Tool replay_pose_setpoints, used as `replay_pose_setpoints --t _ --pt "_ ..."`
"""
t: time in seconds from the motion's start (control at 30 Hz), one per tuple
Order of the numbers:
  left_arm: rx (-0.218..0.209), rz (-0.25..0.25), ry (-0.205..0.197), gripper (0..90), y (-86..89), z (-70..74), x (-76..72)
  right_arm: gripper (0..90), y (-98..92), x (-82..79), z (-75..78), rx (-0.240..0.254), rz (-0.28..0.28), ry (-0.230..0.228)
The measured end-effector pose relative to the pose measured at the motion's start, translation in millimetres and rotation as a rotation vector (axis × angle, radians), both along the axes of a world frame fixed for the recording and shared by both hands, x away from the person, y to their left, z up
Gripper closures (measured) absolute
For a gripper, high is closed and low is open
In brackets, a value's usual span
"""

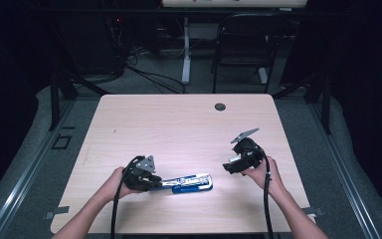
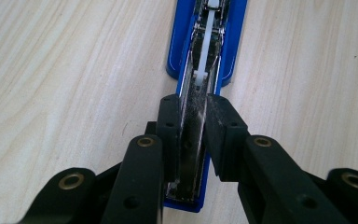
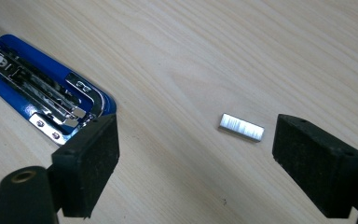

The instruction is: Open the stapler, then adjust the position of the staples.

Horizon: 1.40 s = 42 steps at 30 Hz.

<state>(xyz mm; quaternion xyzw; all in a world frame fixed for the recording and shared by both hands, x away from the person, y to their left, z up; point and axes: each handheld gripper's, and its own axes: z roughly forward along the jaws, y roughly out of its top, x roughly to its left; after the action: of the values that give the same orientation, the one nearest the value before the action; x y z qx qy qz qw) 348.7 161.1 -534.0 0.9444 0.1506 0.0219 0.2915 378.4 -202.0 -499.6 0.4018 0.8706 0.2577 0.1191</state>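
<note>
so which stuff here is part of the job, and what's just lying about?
In the job:
- blue stapler, clamped in the left gripper
- strip of staples on the table, between the open jaws of the right gripper

Lying about:
- chair behind the table
- floor cables

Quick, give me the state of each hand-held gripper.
Left hand-held gripper: shut on the stapler.
Right hand-held gripper: open, holding nothing; a staple strip lies on the table between its jaws.
</note>
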Motion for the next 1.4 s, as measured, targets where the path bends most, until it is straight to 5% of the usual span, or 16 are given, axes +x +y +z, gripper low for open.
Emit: replay_pose_setpoints --t 0.73,0.93,1.07,1.1,1.4 --pt "0.007 -0.007 -0.008 76.2 -2.1 0.3 0.1 9.9 -16.9 13.4 0.6 0.029 -0.096 0.065" --pt "0.004 -0.008 -0.005 76.2 -2.3 0.1 0.3 7.6 -21.6 24.9 -3.6 0.015 -0.120 0.142" --pt "0.004 -0.009 -0.006 76.2 -2.7 0.1 0.5 10.6 -16.5 27.7 -6.3 0.052 -0.159 0.123" --pt "0.005 -0.008 -0.005 76.2 -2.9 0.1 0.4 11.3 -17.6 29.9 -4.5 0.021 -0.135 0.133" --pt "0.008 -0.006 -0.010 76.2 -3.0 0.2 0.3 14.8 -9.3 42.6 -14.2 0.014 -0.184 0.122"
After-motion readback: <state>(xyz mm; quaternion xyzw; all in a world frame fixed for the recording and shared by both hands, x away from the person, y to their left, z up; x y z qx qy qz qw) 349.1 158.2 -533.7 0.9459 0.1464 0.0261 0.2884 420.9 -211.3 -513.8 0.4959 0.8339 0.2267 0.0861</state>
